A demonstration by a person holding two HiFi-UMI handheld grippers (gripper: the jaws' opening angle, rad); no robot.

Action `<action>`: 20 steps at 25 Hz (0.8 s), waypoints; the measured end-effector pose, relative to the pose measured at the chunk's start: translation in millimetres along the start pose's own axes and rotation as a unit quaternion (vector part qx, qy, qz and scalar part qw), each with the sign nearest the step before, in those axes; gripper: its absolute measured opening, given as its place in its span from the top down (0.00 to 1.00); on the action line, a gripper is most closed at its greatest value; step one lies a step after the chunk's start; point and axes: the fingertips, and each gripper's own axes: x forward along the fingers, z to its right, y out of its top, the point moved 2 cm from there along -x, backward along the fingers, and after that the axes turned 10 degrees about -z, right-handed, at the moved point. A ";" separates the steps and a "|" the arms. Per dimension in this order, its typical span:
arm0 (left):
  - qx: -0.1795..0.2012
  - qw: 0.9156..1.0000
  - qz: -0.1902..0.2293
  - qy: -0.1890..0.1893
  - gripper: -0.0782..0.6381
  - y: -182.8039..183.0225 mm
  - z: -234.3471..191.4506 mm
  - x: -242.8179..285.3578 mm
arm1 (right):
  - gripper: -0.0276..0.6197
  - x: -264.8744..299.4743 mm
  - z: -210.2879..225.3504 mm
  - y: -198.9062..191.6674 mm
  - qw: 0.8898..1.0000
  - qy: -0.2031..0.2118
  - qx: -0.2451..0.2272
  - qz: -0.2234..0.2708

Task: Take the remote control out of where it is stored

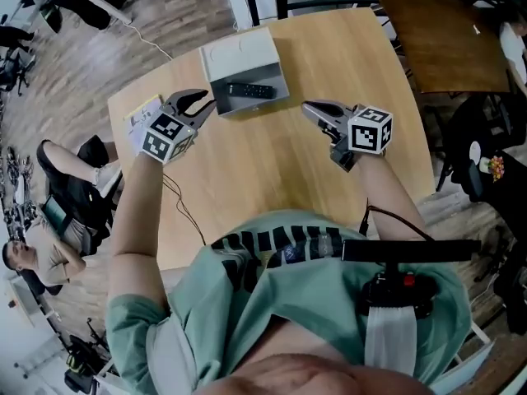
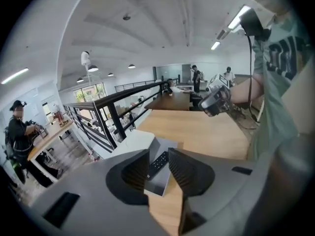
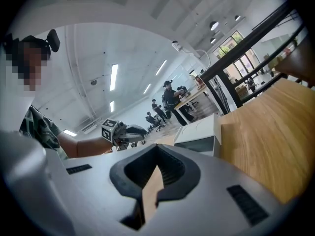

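Observation:
A black remote control (image 1: 251, 90) lies in the open tray of a white box (image 1: 239, 56) at the far middle of the wooden table (image 1: 272, 163). My left gripper (image 1: 203, 102) hovers just left of the tray's near corner, open, with nothing between its fingers. In the left gripper view the remote control (image 2: 160, 159) shows through the gap of the left gripper (image 2: 158, 163), a little beyond the tips. My right gripper (image 1: 308, 108) hangs over the table to the right of the box, shut and empty. The right gripper (image 3: 156, 156) points toward the white box (image 3: 202, 134).
A yellow-and-white booklet (image 1: 140, 115) lies at the table's left edge behind my left gripper. A dark brown table (image 1: 445, 39) stands at the upper right. A black railing (image 2: 113, 113) runs past the table's far side. People sit and stand on the floor beyond.

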 end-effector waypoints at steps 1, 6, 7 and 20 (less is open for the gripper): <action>0.017 1.000 -0.018 -0.004 0.74 0.3 -1.0 10.3 | 0.96 0.1 4.5 0.5 1.000 0.001 0.002 0.004; 0.127 0.984 -0.125 -0.017 0.70 0.2 -2.4 67.8 | 0.96 -8.6 24.6 -0.4 0.999 0.010 0.016 0.027; 0.155 0.977 -0.147 -0.017 0.70 1.1 -3.4 78.6 | 0.96 -11.2 27.6 -0.7 0.999 0.012 0.020 0.032; 0.352 0.876 -0.324 -0.057 0.58 -28.5 -2.6 186.7 | 0.96 -38.5 65.6 -30.7 0.998 -0.008 0.043 0.050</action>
